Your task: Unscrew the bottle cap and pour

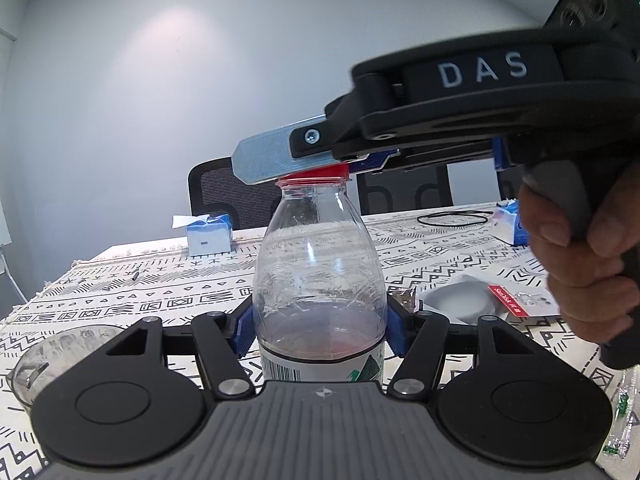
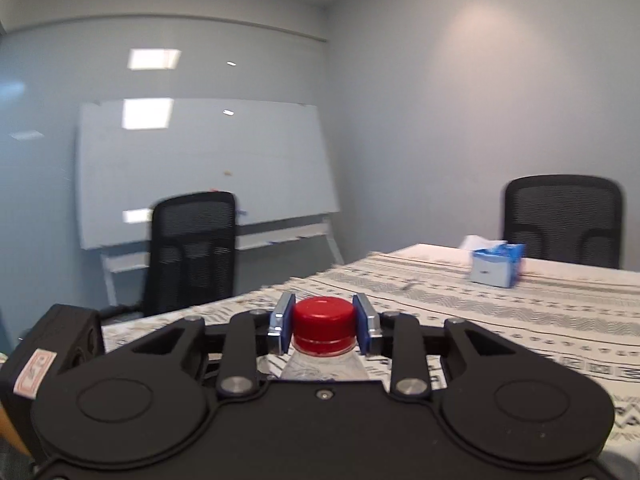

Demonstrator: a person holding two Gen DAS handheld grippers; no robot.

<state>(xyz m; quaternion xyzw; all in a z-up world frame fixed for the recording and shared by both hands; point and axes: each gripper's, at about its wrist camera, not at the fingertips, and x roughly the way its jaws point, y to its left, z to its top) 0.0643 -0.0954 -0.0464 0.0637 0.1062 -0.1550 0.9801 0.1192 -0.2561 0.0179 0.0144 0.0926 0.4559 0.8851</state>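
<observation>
The bottle (image 1: 320, 276) base is hidden behind the left gripper (image 1: 320, 326); measuring cup (image 1: 48, 360) is cut off.

Left tool (image 1: 320, 326) clamped low, right tool (image 2: 324, 326) clamped above

Both tools are matte black plastic with round discs, silver rivets and blue ribbed pads. The left gripper (image 1: 320, 326) has a grey ridged body. The right gripper (image 2: 325, 323) carries white "DAS" lettering and a screw, with a bare-skinned hand (image 1: 580, 256) on its handle.

Bottle (image 1: 320, 280) stands on table (image 1: 160, 280), glass cup (image 1: 44, 360) at its left
</observation>
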